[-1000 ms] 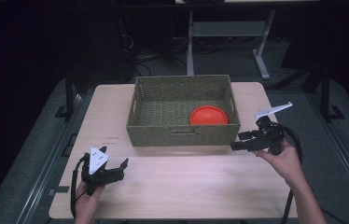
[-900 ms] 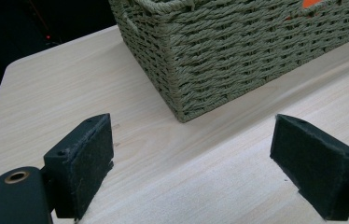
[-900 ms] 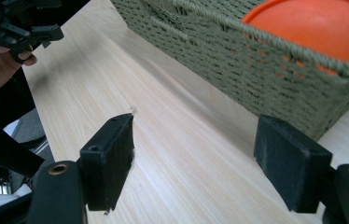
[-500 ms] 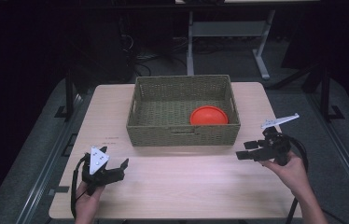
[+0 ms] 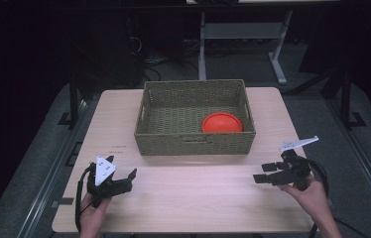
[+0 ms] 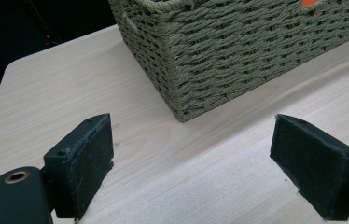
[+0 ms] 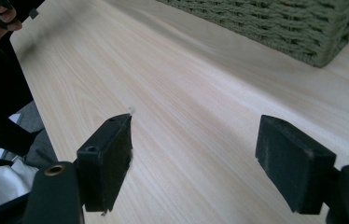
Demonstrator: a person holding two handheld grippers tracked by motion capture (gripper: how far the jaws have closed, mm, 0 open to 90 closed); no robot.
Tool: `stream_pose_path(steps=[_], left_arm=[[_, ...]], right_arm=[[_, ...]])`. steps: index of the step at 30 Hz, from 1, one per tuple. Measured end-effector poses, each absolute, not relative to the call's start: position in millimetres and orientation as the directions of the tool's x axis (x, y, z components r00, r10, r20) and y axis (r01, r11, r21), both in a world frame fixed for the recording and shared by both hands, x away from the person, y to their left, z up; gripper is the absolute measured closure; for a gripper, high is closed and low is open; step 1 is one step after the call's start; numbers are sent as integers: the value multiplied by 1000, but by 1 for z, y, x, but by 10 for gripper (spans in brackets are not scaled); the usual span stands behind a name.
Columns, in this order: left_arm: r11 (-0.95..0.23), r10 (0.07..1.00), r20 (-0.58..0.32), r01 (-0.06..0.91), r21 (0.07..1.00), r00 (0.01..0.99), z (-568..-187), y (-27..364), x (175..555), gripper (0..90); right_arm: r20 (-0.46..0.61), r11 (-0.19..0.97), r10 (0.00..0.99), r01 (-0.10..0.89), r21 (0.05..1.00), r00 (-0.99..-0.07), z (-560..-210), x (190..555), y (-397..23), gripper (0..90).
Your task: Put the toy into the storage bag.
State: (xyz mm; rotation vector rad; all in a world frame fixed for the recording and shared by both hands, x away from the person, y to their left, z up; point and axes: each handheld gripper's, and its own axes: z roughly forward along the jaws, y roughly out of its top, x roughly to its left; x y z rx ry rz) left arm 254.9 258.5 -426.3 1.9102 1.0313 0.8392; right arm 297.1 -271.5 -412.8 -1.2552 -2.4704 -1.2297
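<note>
We held the left gripper [image 5: 124, 179] at seven o'clock on the table [image 5: 198, 198], jaws apart and empty. The right gripper [image 5: 268, 173] sat at four o'clock, also spread with nothing between. The orange bowl [image 5: 222, 123] lay inside the woven basket [image 5: 193, 144] at twelve o'clock.

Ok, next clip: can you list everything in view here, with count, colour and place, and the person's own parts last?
Table: one, light wood, centre of the high view.
Basket: one, olive-green woven, far middle of the table.
Bowl-like object: one, orange-red, inside the basket at its near right corner.
Metal stand: one, grey, on the floor beyond the table.
Left gripper: one, black with a grey plate, near left of the table, jaws open, empty.
Right gripper: one, black with a grey plate, near right, jaws open, empty.
Hands: two, one holding each gripper.
</note>
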Motion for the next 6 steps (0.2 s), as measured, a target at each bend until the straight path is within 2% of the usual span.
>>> stream_pose_path(steps=[6], left_arm=[[-357, 872, 175, 349, 867, 457, -427, 256, 255, 128]], right_arm=[[416, 280, 632, 693, 664, -654, -429, 271, -274, 256]])
